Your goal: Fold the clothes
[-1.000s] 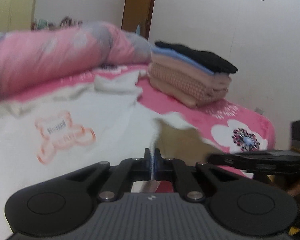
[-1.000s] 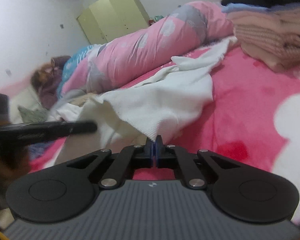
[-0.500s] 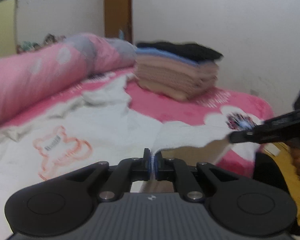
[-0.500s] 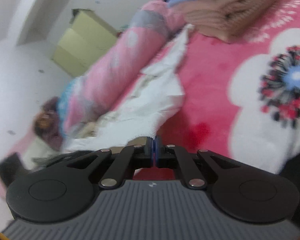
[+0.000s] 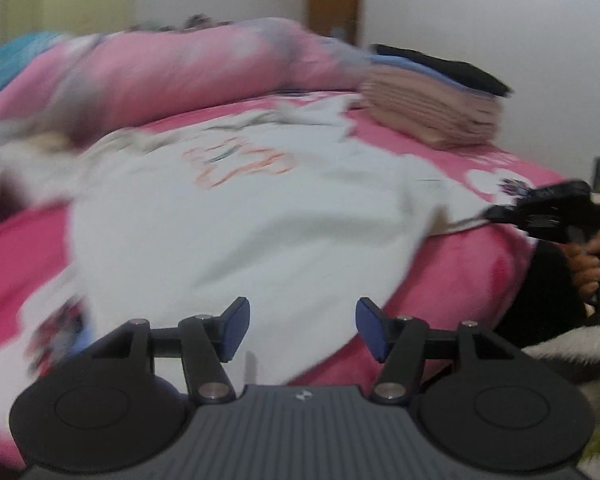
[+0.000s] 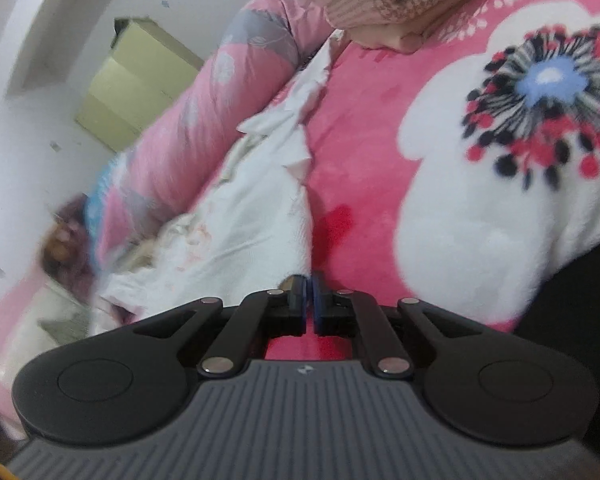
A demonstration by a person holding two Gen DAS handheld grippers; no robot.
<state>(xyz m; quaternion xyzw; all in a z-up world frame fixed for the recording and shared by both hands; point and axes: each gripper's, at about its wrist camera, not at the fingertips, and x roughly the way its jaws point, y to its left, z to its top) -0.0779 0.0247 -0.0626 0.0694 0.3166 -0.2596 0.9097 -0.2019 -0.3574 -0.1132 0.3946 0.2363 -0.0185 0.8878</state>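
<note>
A white shirt [image 5: 240,220] with an orange bear print lies spread on the pink flowered blanket [image 5: 460,272]. My left gripper [image 5: 302,320] hovers over the shirt's near hem. Its jaws are opening and nothing sits between the blue pads [image 5: 236,328]. At the right of the left wrist view, my right gripper [image 5: 490,213] pinches the shirt's corner at the bed's edge, with a hand [image 5: 588,268] on its grip. In the right wrist view the right gripper [image 6: 309,284] is shut on the corner of the white shirt [image 6: 240,232].
A stack of folded clothes [image 5: 432,116], beige with blue and black on top, sits at the far right of the bed. A rolled pink duvet [image 5: 180,76] lies along the back. A yellow-green wardrobe [image 6: 136,84] stands by the far wall.
My left gripper has let go of the shirt's edge, opened and swung across the bed. The shirt now lies flat. My right gripper has sunk and rolled, still shut on the corner.
</note>
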